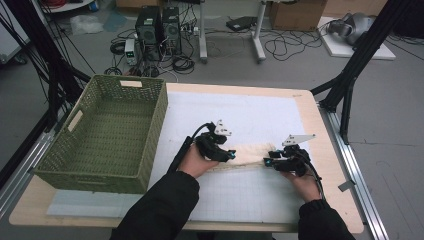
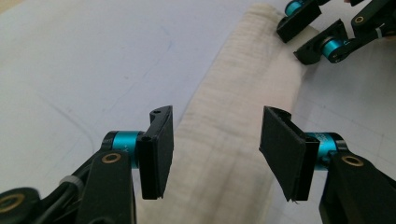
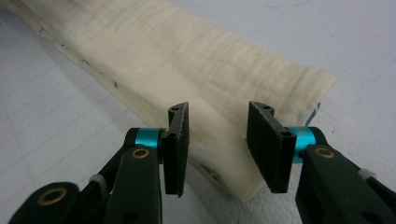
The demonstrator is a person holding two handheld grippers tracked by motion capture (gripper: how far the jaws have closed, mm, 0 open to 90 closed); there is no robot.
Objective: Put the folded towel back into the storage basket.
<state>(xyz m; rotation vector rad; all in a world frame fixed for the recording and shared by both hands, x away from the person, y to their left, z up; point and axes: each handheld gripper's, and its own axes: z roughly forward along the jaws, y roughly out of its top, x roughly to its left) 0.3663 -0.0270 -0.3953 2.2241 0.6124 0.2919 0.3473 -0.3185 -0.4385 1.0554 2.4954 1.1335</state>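
Cloth [image 1: 250,155], cream, folded into long narrow strip, lies flat on white mat [image 1: 260,115] on table [image 1: 320,150], between both hands. Left claw [image 2: 215,149] over one end: jaws wide apart, cloth below gap, pads clear of it, nothing held. Right claw [image 3: 218,144] at other end: jaws partly open, straddling cloth corner, pads not pressing, nothing gripped. Green basket [image 1: 107,132] at table's left, well apart from cloth.

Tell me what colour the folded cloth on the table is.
Cream, an off-white; the folded cloth shows best in the right gripper view.
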